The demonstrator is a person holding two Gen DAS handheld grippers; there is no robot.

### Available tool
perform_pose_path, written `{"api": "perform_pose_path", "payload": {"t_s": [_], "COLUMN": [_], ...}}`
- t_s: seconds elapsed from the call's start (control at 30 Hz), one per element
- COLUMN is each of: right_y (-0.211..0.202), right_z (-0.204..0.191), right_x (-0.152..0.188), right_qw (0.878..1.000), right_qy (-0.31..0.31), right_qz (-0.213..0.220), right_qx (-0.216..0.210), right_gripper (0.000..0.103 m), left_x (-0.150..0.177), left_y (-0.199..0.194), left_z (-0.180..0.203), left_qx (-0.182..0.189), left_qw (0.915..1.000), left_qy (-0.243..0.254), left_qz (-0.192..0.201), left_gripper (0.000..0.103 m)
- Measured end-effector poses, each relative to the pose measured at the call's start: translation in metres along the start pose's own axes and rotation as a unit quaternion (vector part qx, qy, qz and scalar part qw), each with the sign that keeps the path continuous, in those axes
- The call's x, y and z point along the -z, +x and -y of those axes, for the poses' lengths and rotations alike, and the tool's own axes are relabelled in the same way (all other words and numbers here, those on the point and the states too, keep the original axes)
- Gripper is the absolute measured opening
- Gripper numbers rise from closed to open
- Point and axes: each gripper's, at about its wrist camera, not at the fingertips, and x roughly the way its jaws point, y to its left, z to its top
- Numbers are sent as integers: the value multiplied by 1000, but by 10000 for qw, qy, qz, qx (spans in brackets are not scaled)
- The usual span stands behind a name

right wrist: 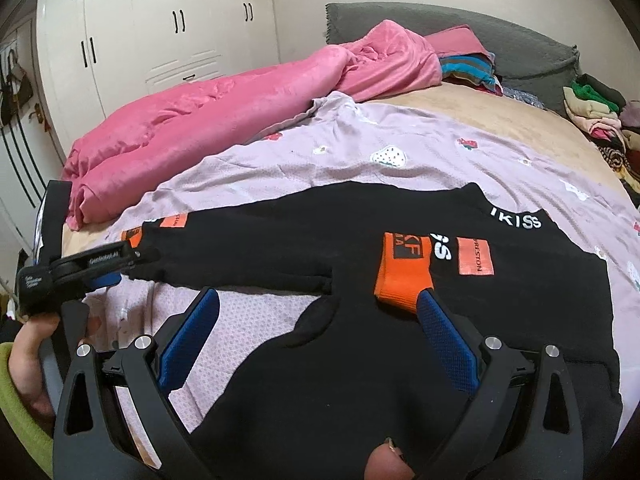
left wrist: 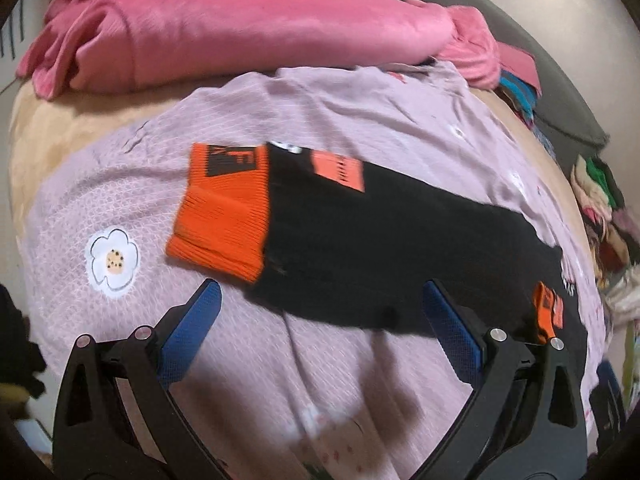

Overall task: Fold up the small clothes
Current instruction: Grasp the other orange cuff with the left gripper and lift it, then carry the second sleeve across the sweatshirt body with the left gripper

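Note:
A small black top with orange cuffs lies flat on a lilac flowered sheet on the bed. One sleeve stretches left, and its orange cuff lies just beyond my left gripper, which is open and empty above the sleeve's near edge. The other sleeve is folded over the body, with its orange cuff by the right blue pad. My right gripper is open and empty over the top's body. The left gripper also shows at the sleeve end in the right wrist view.
A pink blanket is bunched along the far side of the bed. Piles of mixed clothes sit at the right by a grey headboard. White wardrobes stand behind. The lilac sheet surrounds the top.

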Motion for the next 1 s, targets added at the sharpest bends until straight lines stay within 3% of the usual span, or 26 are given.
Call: {"api": "perform_pose_path", "payload": {"t_s": [0.07,0.1,0.23,0.33,0.57,0.67,1.0], "right_y": [1,1,0,-3,-21,-30,-57], "right_z": [6,8,21,31,59,71,112], "right_x": [1,2,5,8,16,19,29], "right_qw": [10000,9999,9996,9993,9973,9960,9888], "right_qy": [61,104,251,346,703,848,1382], "right_qz": [-6,-8,-22,6,140,227,455], "right_qx": [23,34,82,121,159,180,339], "right_gripper": [98,98,98,98,98,98,98], "left_x": [-3,-5,-10,-12,-18,-22,-38], "left_y": [4,5,10,7,-44,-60,-82], "left_z": [-8,-12,-11,-14,6,25,98], "left_qx": [16,41,25,134,752,857,1181], "left_qw": [9998,9994,9992,9986,9935,9909,9834], "left_qy": [-169,-286,-288,-344,-8,223,842], "left_qz": [98,206,268,366,858,1013,1094], "left_gripper": [93,88,35,12,10,10,9]}}
